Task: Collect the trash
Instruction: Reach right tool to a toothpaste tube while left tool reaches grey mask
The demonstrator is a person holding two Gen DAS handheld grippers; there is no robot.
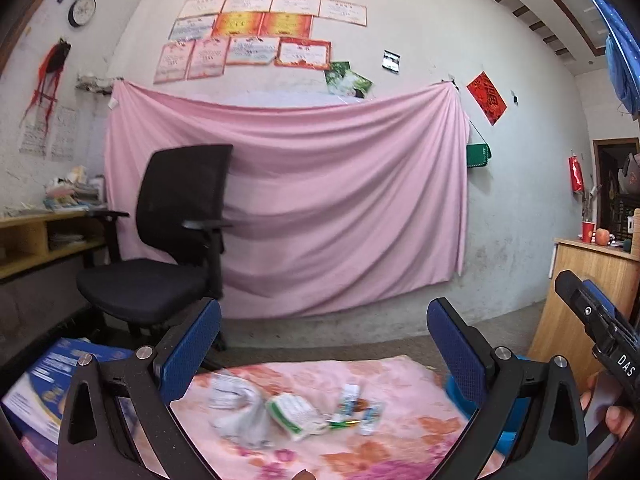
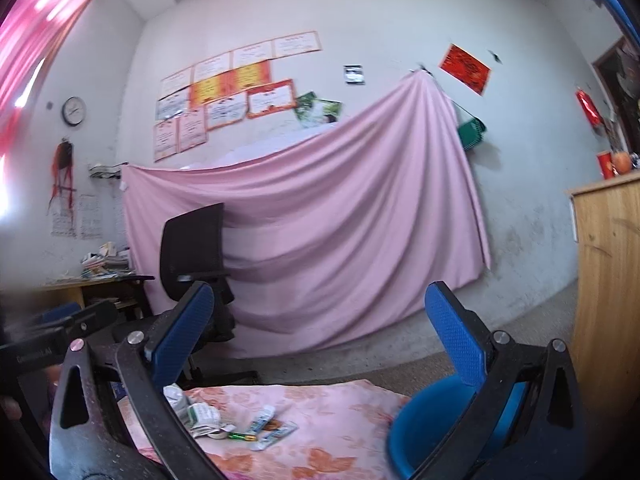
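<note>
Below both claws lies a pink floral cloth [image 1: 384,384] spread on the floor, and the trash sits on it in a loose cluster. Seen from the left claw [image 1: 324,344], whose blue-padded jaws stand wide apart with nothing between them, the pieces lie just under and ahead of the gap: a crumpled white wrapper [image 1: 236,404] toward the left finger, a green-and-white packet [image 1: 296,412] beside it, two small blue-and-white sachets [image 1: 360,404] toward the right finger, and a thin green stick [image 1: 342,424] between packet and sachets.

The right claw [image 2: 320,328] is likewise spread open and empty. From its view the same cluster lies low and nearer its left finger: the packet [image 2: 204,416], the sachets [image 2: 268,428] and the green stick [image 2: 240,436].

A blue bin [image 2: 424,424] stands at the cloth's right edge, directly under the right claw's right finger; its rim also shows behind the left claw's right finger [image 1: 460,396]. What lies inside it cannot be told, since the fingers cover most of the opening. None of the trash touches the bin.

Beyond the claws stand a black office chair [image 1: 176,232] and a pink sheet [image 1: 320,200] hung on the wall. A blue printed box [image 1: 44,384] lies past the left claw's left finger.
</note>
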